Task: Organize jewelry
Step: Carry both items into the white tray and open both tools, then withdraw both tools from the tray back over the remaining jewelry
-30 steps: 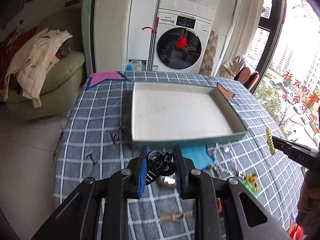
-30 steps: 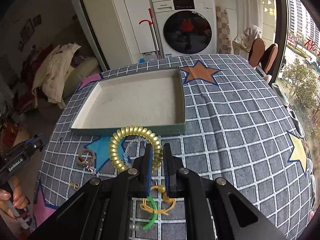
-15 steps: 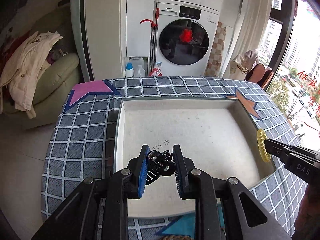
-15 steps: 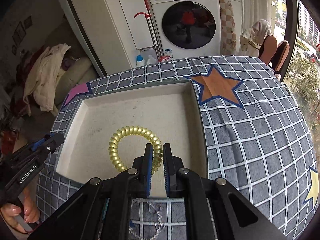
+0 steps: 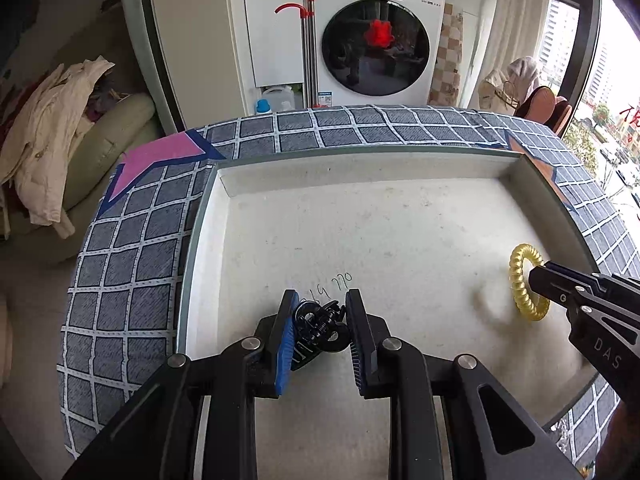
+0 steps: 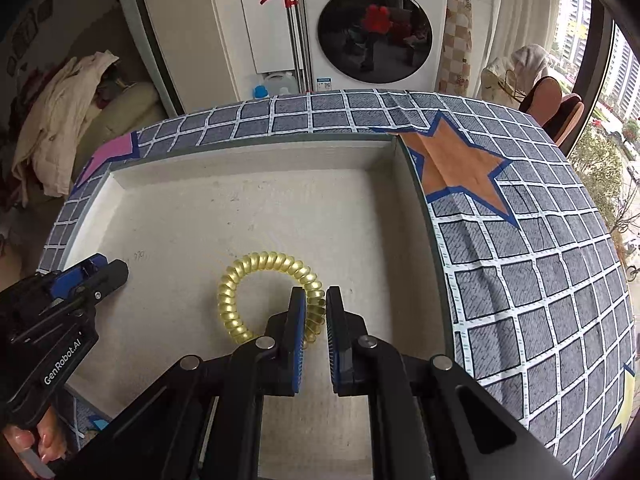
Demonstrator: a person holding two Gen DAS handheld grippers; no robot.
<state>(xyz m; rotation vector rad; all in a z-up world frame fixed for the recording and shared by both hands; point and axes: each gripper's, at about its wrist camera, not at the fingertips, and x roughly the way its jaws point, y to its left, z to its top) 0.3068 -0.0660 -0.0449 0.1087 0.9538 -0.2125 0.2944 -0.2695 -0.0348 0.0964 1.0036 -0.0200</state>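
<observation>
One shallow rectangular tray with a white floor and grey-green rim [image 5: 202, 216] [image 6: 420, 184] lies on a table under a grey-blue checked cloth [image 5: 132, 248] [image 6: 540, 280]. Two grippers hang over it, each carrying one piece.

The left gripper [image 5: 322, 320] [image 6: 105, 276] has its blue-padded jaws part-way closed on one black plastic claw hair clip [image 5: 320, 326], pinched between the pads at about 7 o'clock on the tray floor, just in front of a handwritten scribble [image 5: 330, 285]. Whether the clip touches the floor cannot be told.

The right gripper [image 6: 316, 316] [image 5: 538, 276] has its jaws nearly together, clamped on one gold-yellow spiral coil hair tie [image 6: 256, 284] [image 5: 520, 288]. The ring stands out ahead of the fingertips, over the tray's 4 o'clock area in the left wrist view, near the right wall.

Nothing else is visible on the tray floor. On the cloth, three printed stars show fully or nearly so: one pink [image 5: 160, 156] at 10 o'clock of the tray, one orange [image 6: 456, 164] at 2 o'clock, and a yellow one's edge [image 6: 628, 396] at 4 o'clock. One white front-loading washing machine [image 6: 372, 24] stands beyond, at 12 o'clock.
</observation>
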